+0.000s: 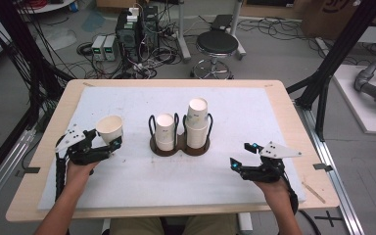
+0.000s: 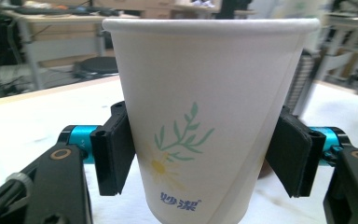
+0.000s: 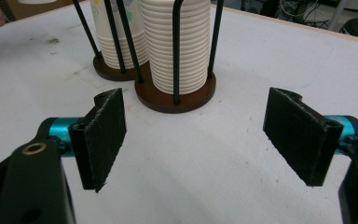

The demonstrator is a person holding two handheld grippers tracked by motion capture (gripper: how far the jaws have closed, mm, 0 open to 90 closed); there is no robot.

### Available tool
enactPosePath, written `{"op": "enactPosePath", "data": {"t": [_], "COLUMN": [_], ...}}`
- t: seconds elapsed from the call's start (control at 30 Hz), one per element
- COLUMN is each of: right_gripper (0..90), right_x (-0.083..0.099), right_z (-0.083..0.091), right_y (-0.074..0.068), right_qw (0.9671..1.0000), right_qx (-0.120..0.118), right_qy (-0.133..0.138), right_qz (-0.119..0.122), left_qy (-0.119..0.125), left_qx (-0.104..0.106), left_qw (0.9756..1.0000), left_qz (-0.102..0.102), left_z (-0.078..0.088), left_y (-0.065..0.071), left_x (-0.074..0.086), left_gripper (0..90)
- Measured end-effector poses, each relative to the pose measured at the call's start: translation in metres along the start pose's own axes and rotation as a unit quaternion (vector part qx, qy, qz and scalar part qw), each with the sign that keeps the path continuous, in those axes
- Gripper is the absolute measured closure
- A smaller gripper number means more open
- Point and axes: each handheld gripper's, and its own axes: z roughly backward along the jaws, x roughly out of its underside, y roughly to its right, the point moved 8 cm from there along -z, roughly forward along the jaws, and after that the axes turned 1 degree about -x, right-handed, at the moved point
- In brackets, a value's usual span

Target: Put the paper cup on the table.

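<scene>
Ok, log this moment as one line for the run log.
left hand-held gripper: shut on paper cup, upright | right hand-held gripper: open, nothing between pads | cup holder: two stacks

One loose paper cup (image 1: pixel 109 129), two cup stacks (image 1: pixel 165 131), one holder (image 1: pixel 180 145), two tools (image 1: pixel 108 143).

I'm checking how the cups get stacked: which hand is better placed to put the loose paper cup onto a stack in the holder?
Left, probably. The left tongs already grip the paper cup by its sides, beside the shorter stack. The right tongs are open with nothing between them, on the holder's far side.
</scene>
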Motion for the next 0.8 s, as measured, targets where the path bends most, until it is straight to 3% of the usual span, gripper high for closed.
{"op": "enactPosePath", "data": {"t": [0.17, 0.37, 0.43, 0.5, 0.67, 0.77, 0.8], "right_gripper": [21.9, 22.0, 22.0, 22.0, 22.0, 22.0, 22.0], "right_x": [0.001, 0.003, 0.002, 0.001, 0.001, 0.001, 0.001], "right_z": [-0.001, -0.002, -0.002, -0.002, -0.003, -0.003, -0.003], "right_y": [0.0, -0.001, -0.003, -0.004, -0.005, -0.005, -0.004], "right_qw": [1.0, 1.0, 0.9999, 0.9999, 0.9999, 0.9999, 0.9999], "right_qx": [0.001, -0.001, -0.001, -0.002, -0.003, -0.003, -0.003], "right_qy": [-0.002, -0.01, -0.01, -0.008, -0.01, -0.009, -0.008], "right_qz": [0.0, 0.002, 0.005, 0.007, 0.01, 0.011, 0.012], "left_qy": [-0.009, -0.056, -0.081, -0.112, -0.121, -0.142, -0.157], "left_qx": [-0.03, -0.053, -0.058, -0.071, -0.089, -0.1, -0.104], "left_qw": [0.9993, 0.9968, 0.9949, 0.9912, 0.9886, 0.9847, 0.9821], "left_qz": [0.019, 0.018, 0.014, 0.003, 0.008, 0.005, 0.0], "left_z": [-0.011, -0.022, -0.025, -0.027, -0.029, -0.029, -0.029], "left_y": [-0.018, -0.029, -0.029, -0.031, -0.034, -0.035, -0.035], "left_x": [0.007, 0.025, 0.033, 0.041, 0.043, 0.046, 0.048], "left_gripper": [30.9, 30.9, 31.0, 31.1, 31.6, 31.6, 31.7]}}
